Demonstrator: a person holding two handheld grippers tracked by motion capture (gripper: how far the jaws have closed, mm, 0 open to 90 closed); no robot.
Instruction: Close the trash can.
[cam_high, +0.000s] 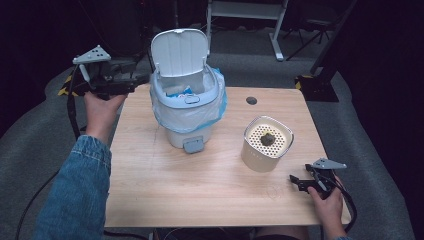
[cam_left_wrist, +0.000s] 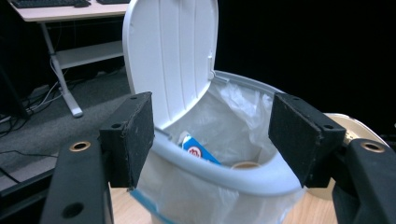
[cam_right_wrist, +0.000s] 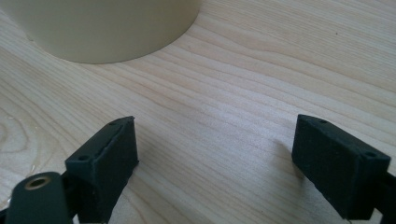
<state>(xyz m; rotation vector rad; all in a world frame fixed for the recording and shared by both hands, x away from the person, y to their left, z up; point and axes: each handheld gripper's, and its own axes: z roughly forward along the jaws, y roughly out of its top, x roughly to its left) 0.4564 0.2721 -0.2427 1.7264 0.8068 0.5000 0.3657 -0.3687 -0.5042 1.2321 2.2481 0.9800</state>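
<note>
A white bin (cam_high: 187, 107) with a pale blue rim and a clear liner stands at the back of the wooden table (cam_high: 200, 190), its lid (cam_high: 179, 52) tipped up. Inside the bin (cam_left_wrist: 243, 172) lie a blue-and-white packet (cam_left_wrist: 198, 151) and a tan ring. My left gripper (cam_high: 142, 79) hovers off the table's back left corner, level, pointed at the bin's rim, jaws wide open and empty (cam_left_wrist: 212, 135). A cream canister (cam_high: 266, 145) with a perforated top carries a dark lump (cam_high: 267, 138). Right of the canister (cam_right_wrist: 107, 28), my right gripper (cam_high: 296, 182) rests low over the tabletop, open and empty (cam_right_wrist: 215, 154).
The bin's grey foot pedal (cam_high: 193, 145) sticks out toward the table's middle. A round cable hole (cam_high: 251, 100) sits near the back edge. Behind the table stand a white desk frame (cam_high: 276, 35) and a dark stand base (cam_high: 320, 82) on grey carpet.
</note>
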